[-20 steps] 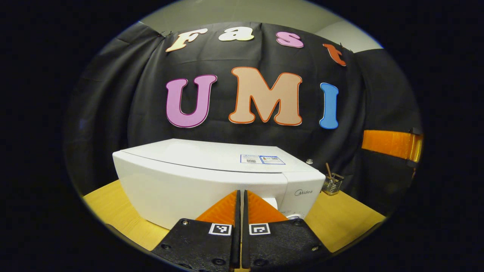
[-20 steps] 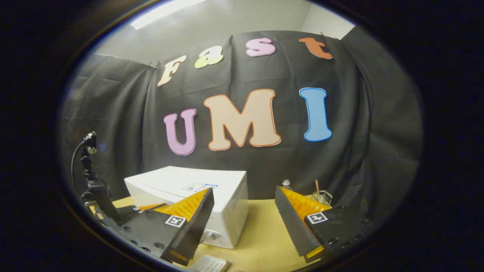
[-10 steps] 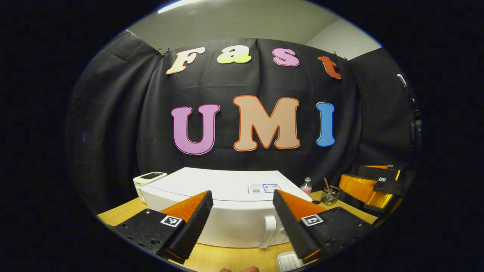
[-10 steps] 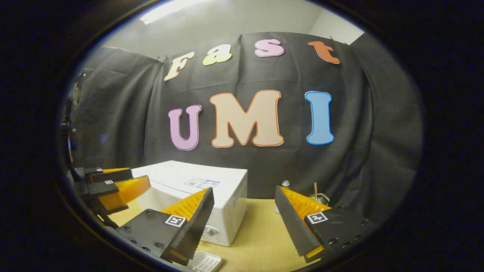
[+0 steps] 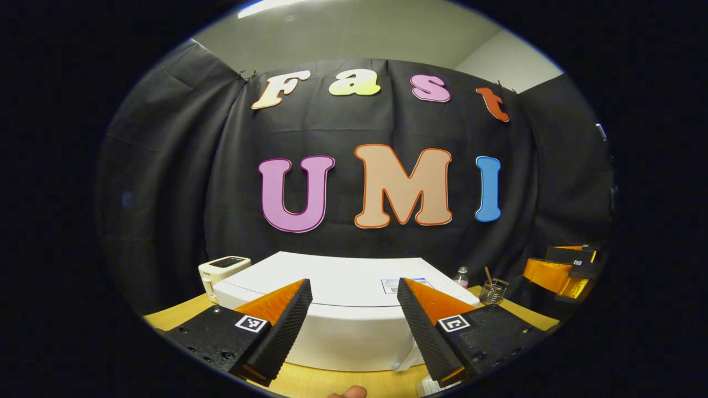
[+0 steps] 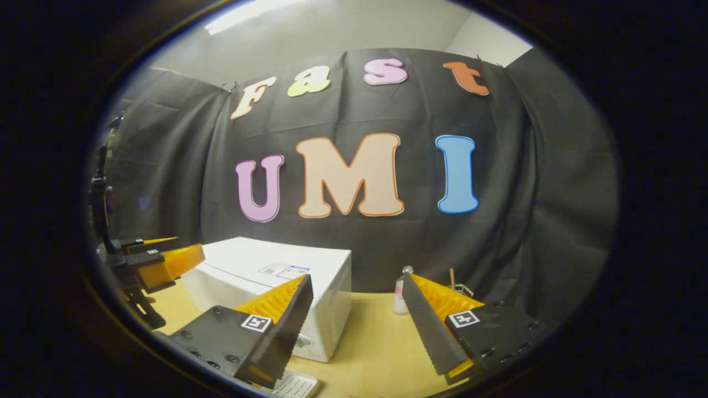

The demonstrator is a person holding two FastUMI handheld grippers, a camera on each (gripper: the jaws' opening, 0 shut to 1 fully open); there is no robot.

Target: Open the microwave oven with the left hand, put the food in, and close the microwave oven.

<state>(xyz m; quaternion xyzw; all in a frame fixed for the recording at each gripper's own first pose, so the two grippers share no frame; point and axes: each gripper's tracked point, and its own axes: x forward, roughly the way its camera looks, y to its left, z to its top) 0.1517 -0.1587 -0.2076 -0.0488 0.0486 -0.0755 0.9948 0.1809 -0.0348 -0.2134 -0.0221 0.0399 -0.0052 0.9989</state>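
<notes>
The white microwave (image 5: 343,331) stands on the wooden table (image 5: 166,315) with its door closed; part of the door handle (image 5: 408,359) shows low on its front. My left gripper (image 5: 354,283) is open, held in front of and slightly above the microwave, with nothing between its fingers. In the right gripper view the microwave (image 6: 265,276) sits left of centre. My right gripper (image 6: 355,277) is open and empty, off the microwave's right corner. The left gripper (image 6: 160,260) shows at the far left there, and the right gripper (image 5: 558,268) at the far right of the left gripper view.
A small white appliance (image 5: 221,268) stands behind the microwave's left side. A small bottle (image 6: 399,290) and a wire holder with sticks (image 6: 462,287) stand by the wall to the right. A white ridged object (image 6: 293,384) lies at the table's near edge. A fingertip (image 5: 348,392) shows at the bottom.
My left gripper has gone from shut, close to the microwave's front, to open and drawn back and up. The right gripper stayed open and turned slightly.
</notes>
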